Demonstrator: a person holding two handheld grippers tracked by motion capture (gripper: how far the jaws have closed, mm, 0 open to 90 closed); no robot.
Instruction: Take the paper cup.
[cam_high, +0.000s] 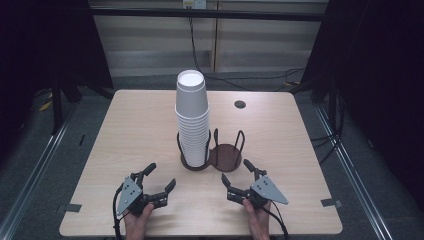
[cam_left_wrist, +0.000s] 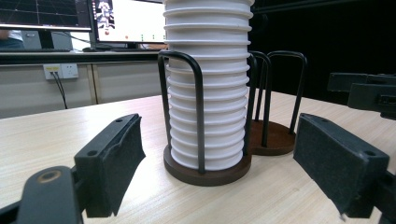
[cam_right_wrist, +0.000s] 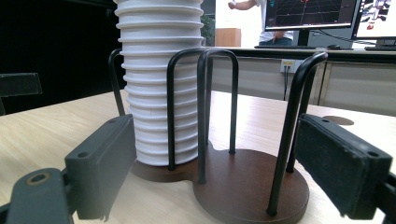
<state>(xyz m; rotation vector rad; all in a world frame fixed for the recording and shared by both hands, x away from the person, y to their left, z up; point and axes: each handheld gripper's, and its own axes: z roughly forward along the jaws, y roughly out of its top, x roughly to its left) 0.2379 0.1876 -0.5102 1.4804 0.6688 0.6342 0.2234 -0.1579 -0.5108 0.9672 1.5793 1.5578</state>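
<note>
You see in the high view a table (cam_high: 150, 130) lit evenly from above, while the room at both sides stays very dark; the stack of white cups (cam_high: 192, 120) is the brightest thing, almost washed out at its top, and it throws only a soft, short shadow. The picture is a little soft and grainy. In the left gripper view the monitor (cam_left_wrist: 128, 21) behind glares white and is out of focus; the near black pads (cam_left_wrist: 122, 154) are blurred at their edges. In the right gripper view the screens (cam_right_wrist: 327, 14) are bright too; the left background is nearly black.
</note>
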